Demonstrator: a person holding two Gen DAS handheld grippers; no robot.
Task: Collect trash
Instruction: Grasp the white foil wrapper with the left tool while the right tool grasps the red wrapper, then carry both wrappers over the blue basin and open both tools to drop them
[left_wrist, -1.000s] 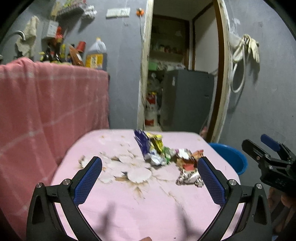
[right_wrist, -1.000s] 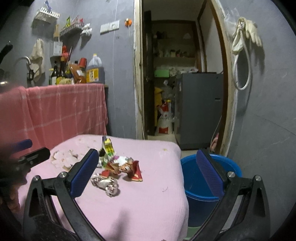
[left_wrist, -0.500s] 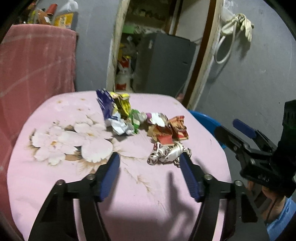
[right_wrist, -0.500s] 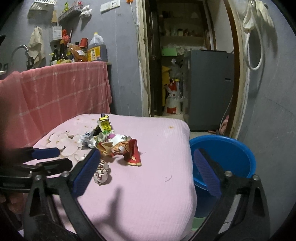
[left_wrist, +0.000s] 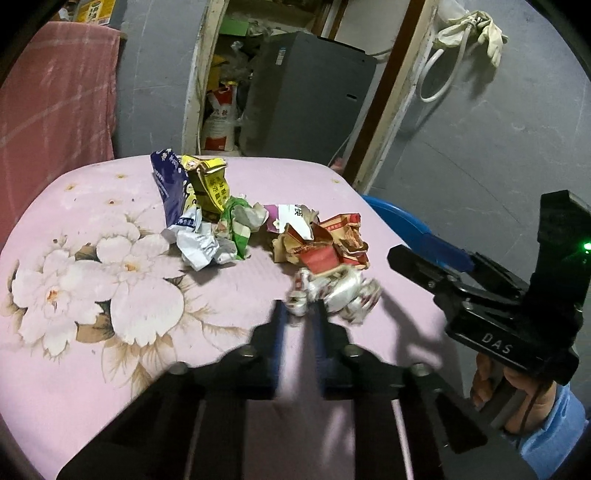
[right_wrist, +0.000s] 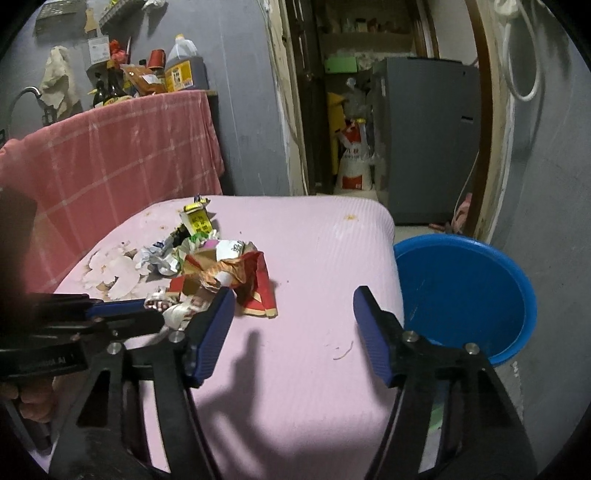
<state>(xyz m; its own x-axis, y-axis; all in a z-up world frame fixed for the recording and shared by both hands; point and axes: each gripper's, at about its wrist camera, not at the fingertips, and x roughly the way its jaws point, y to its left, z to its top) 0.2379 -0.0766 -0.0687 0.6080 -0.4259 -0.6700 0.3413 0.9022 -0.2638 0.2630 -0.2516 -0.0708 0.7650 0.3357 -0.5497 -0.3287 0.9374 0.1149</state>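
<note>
on the pink table (left_wrist: 92, 362), a crumpled silver wrapper (left_wrist: 334, 290) is nipped by the closing left gripper (left_wrist: 298, 314); nothing is enclosed by the half-spread, closing right gripper (right_wrist: 293, 325). no contents are seen in the blue basin (right_wrist: 469, 295).

left gripper (left_wrist: 300, 314): angled downward, jaws nearly together and closing, motion-blurred, a crumpled silver wrapper (left_wrist: 334, 290) at the tips | right gripper (right_wrist: 293, 321): held at the right, jaws apart and closing, nothing seen between them
</note>
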